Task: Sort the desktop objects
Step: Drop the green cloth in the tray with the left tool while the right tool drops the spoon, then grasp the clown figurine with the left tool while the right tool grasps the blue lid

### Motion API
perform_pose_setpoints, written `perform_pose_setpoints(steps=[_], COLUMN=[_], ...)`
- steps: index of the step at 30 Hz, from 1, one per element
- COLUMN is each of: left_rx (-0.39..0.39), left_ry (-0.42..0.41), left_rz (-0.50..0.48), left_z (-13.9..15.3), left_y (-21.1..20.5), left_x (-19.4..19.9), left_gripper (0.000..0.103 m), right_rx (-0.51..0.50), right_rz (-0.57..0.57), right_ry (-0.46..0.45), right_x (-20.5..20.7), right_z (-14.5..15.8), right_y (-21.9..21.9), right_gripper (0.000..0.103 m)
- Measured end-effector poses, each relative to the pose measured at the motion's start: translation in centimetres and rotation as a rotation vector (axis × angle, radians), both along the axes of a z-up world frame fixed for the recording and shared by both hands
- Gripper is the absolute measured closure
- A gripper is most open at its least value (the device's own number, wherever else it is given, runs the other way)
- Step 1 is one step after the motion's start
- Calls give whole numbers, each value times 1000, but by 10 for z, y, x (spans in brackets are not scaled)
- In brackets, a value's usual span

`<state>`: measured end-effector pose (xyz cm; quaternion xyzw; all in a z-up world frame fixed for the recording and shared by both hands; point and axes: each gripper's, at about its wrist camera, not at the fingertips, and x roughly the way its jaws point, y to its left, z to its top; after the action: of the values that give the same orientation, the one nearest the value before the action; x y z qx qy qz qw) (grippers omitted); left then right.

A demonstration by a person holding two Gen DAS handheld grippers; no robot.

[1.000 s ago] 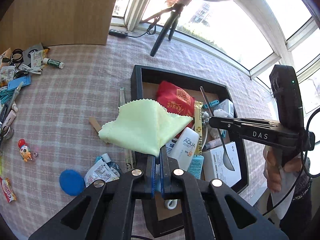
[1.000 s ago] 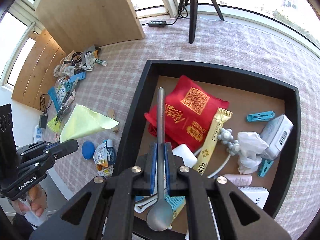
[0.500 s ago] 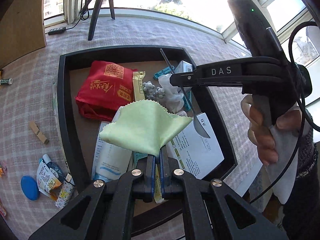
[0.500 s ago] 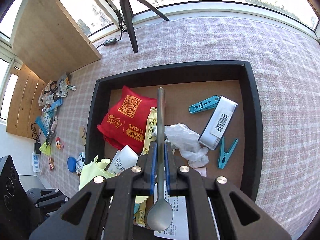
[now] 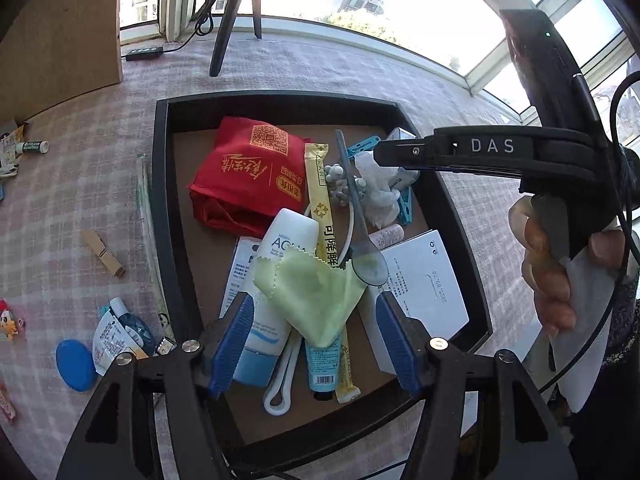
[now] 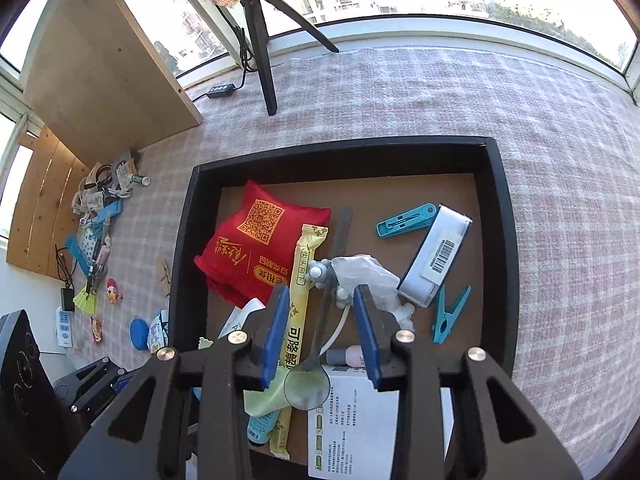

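While my left gripper [image 5: 312,336] and right gripper [image 6: 322,328] have just been opening, both now apart and empty, the yellow cloth [image 5: 312,296] and metal spoon [image 6: 318,332] lie loose between my fingers in the black tray [image 6: 502,240]. I should lift straight up. Beyond sits a checked tablecloth [image 6: 440,96], a tripod [image 6: 260,48] and sunny windows.

"DAS" on right hand-held gripper [image 5: 378,152] arm; "AQUA" on white tube [image 5: 276,280]; "2025.09.29" on white box [image 5: 424,280]
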<state>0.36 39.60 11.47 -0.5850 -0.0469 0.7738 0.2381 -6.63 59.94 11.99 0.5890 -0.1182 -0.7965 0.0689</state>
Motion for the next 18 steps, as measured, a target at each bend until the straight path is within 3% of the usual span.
perform_pose_setpoints(steps=[6,18], left_rx=[-39,-108], left_ry=[11,-64], left_rz=[87,406], left_z=[-5,-34], left_y=[-47,-230], left_x=[3,-7], left_gripper=[43,43], right_rx=[3,20], right_rz=[59,336], right_ry=[3,-1], right_x=[6,34], right_z=[2,4], right_y=[-27,-161], right_gripper=[70,70])
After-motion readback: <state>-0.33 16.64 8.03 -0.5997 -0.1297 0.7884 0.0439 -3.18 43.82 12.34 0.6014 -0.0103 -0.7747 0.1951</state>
